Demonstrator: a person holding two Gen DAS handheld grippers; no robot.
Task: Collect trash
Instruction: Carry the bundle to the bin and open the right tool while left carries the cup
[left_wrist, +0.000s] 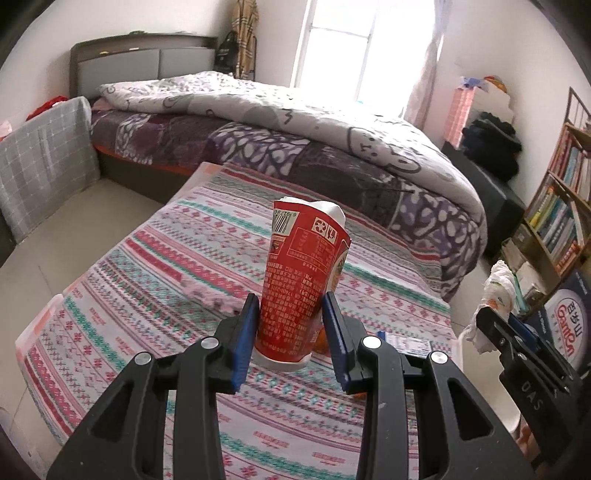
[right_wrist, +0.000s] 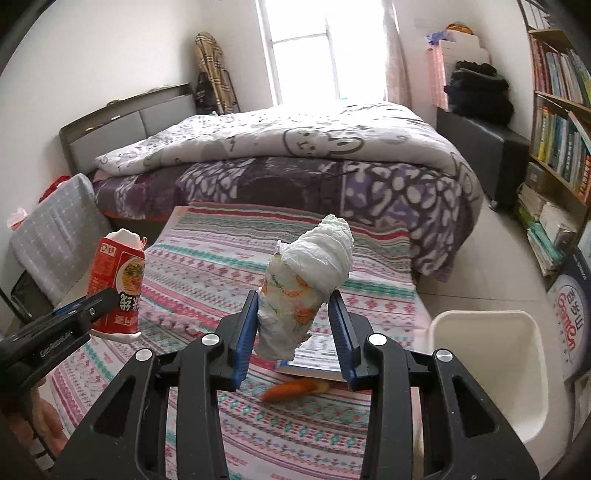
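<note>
My left gripper (left_wrist: 291, 339) is shut on a crushed red noodle cup (left_wrist: 303, 280), held upside down above the patterned table cloth (left_wrist: 147, 295). The cup also shows at the left of the right wrist view (right_wrist: 116, 284). My right gripper (right_wrist: 295, 339) is shut on a crumpled white paper wad with orange print (right_wrist: 306, 284), lifted above the table. That wad shows at the right edge of the left wrist view (left_wrist: 495, 302). A cream waste bin (right_wrist: 487, 373) stands at the table's right side. An orange peel (right_wrist: 291, 391) lies on the cloth below the right gripper.
A booklet (right_wrist: 317, 354) lies on the table near the peel. A bed with a grey quilt (right_wrist: 295, 147) is behind the table. A bookshelf (right_wrist: 557, 140) stands at the right. A grey checked bag (left_wrist: 40, 162) sits at the left.
</note>
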